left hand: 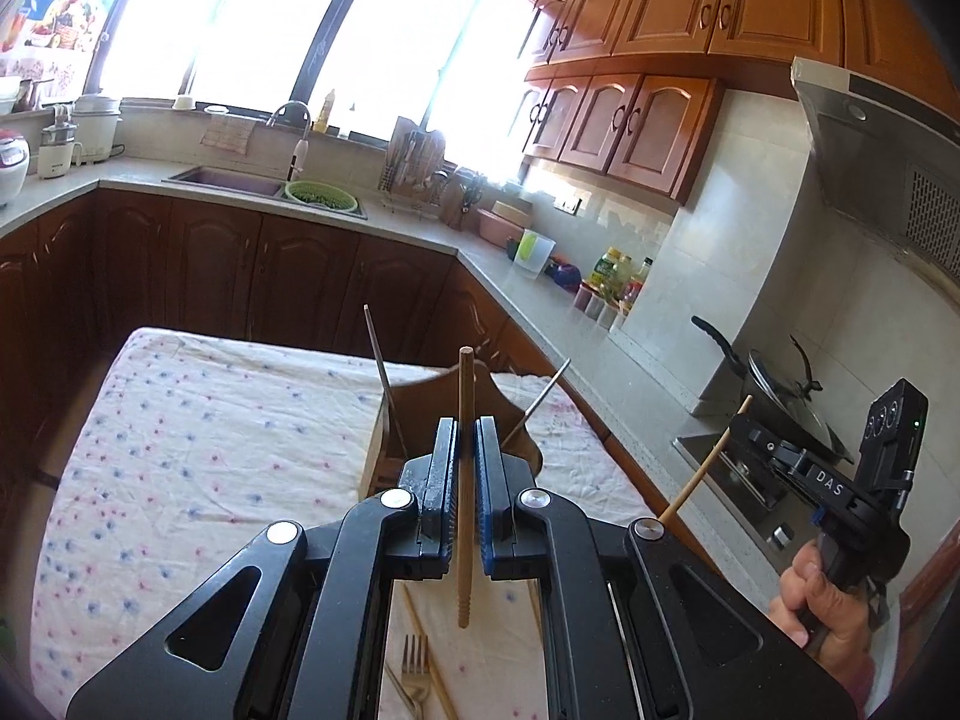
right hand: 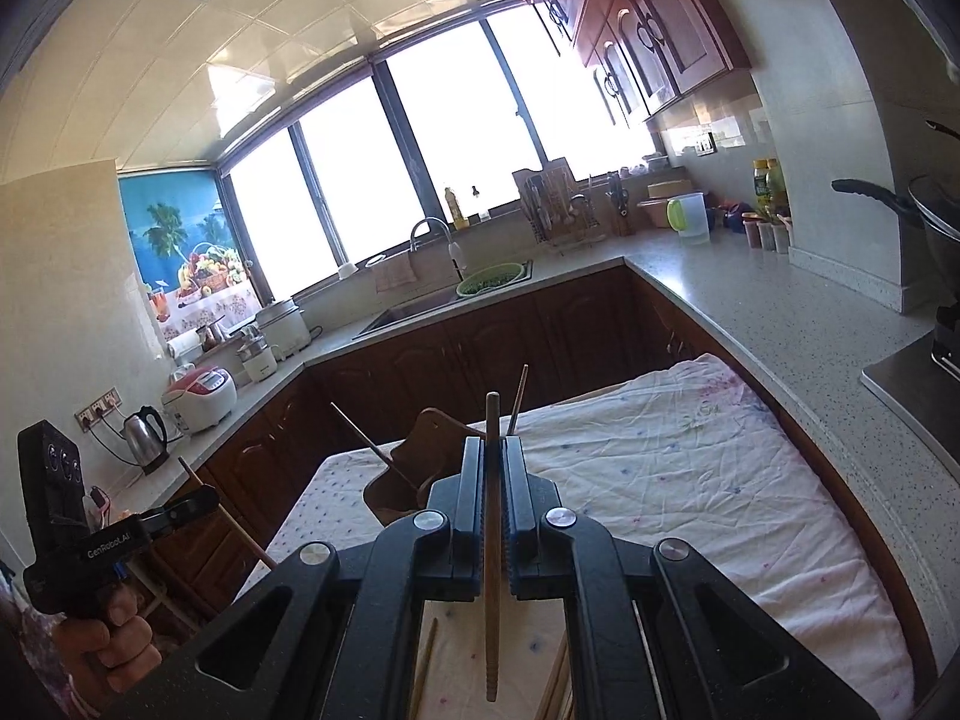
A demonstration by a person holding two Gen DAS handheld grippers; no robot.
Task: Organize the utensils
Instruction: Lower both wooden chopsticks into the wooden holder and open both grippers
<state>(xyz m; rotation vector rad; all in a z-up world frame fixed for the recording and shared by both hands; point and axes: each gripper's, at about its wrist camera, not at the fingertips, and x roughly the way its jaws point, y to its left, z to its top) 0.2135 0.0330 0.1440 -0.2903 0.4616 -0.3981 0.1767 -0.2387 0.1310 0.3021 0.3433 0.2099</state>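
Observation:
My left gripper (left hand: 466, 423) is shut on a light wooden chopstick (left hand: 464, 540), which stands upright above the table. My right gripper (right hand: 493, 441) is shut on a darker chopstick (right hand: 492, 570), also upright. Just beyond both grippers a brown wooden utensil holder (left hand: 420, 402) (right hand: 408, 462) stands on the flowered tablecloth (left hand: 210, 420), with two thin sticks (left hand: 377, 354) leaning out of it. A gold fork (left hand: 414, 660) and loose chopsticks (right hand: 427, 654) lie on the cloth below the grippers. In each wrist view the other gripper shows at the side, held by a hand (left hand: 828, 594).
A stone counter (right hand: 750, 312) wraps round the table. It carries a sink (left hand: 225, 183), a green strainer (left hand: 321, 195), bottles and jars (left hand: 612, 282). A stove with a lidded pan (left hand: 780, 396) is to the right. A kettle (right hand: 144, 438) and a rice cooker (right hand: 198, 396) stand to the left.

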